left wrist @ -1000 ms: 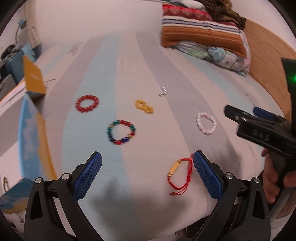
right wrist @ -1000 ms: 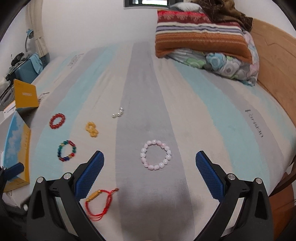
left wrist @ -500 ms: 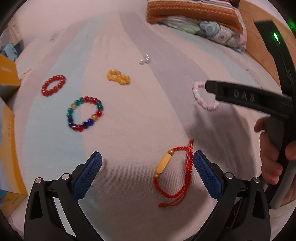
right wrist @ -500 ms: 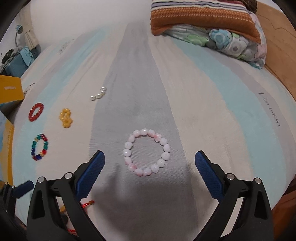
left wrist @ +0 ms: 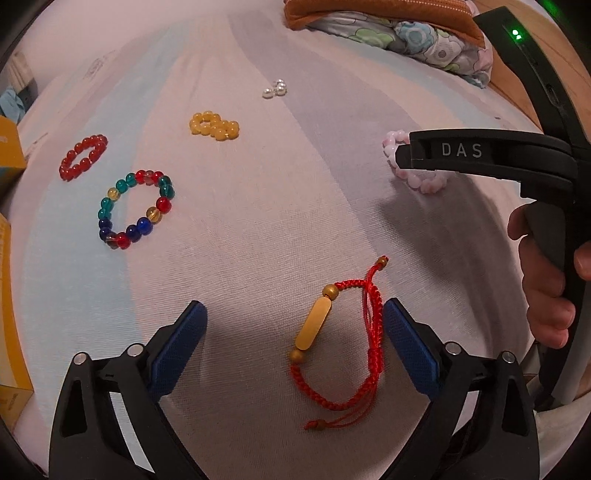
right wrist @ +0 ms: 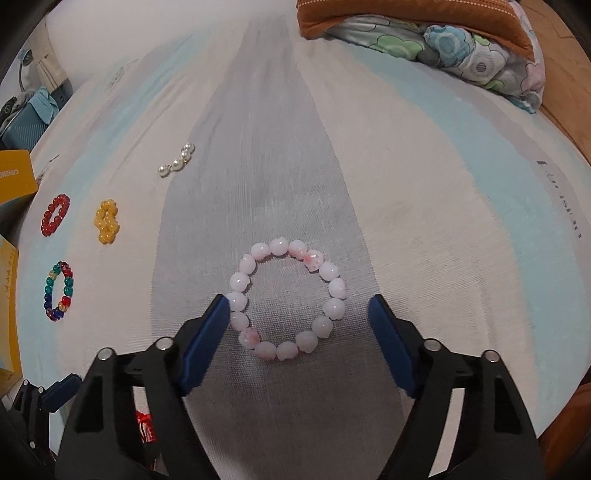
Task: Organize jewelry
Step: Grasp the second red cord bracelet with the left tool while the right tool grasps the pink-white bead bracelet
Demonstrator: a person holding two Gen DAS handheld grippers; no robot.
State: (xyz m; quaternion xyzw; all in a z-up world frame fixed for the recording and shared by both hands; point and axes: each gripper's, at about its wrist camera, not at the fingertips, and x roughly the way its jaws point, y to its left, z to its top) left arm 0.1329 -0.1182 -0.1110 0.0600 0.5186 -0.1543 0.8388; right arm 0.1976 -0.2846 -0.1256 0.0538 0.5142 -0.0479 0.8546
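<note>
Jewelry lies on a striped bedsheet (right wrist: 424, 184). A red cord bracelet (left wrist: 373, 332) with a yellow bar bead rests between the fingers of my left gripper (left wrist: 293, 306), close to the right pad; the jaws are closing and grip nothing. A pink bead bracelet (right wrist: 277, 246) lies between the fingers of my right gripper (right wrist: 297, 300). Those jaws are closing too, with the left pad right beside a bead but not pressing. The left wrist view shows the right gripper's finger (left wrist: 461, 151) over the pink bracelet (left wrist: 424, 182).
Farther left lie a multicolour bead bracelet (left wrist: 162, 204), a red bead bracelet (left wrist: 83, 157), a yellow bead piece (left wrist: 214, 127) and small pearls (left wrist: 275, 88). A yellow box (left wrist: 7, 155) stands at the left edge. Pillows (right wrist: 443, 33) are stacked at the far right.
Both grippers have come down toward the sheet. The red cord bracelet and the pink bracelet now lie between their fingers. The right jaws have narrowed.
</note>
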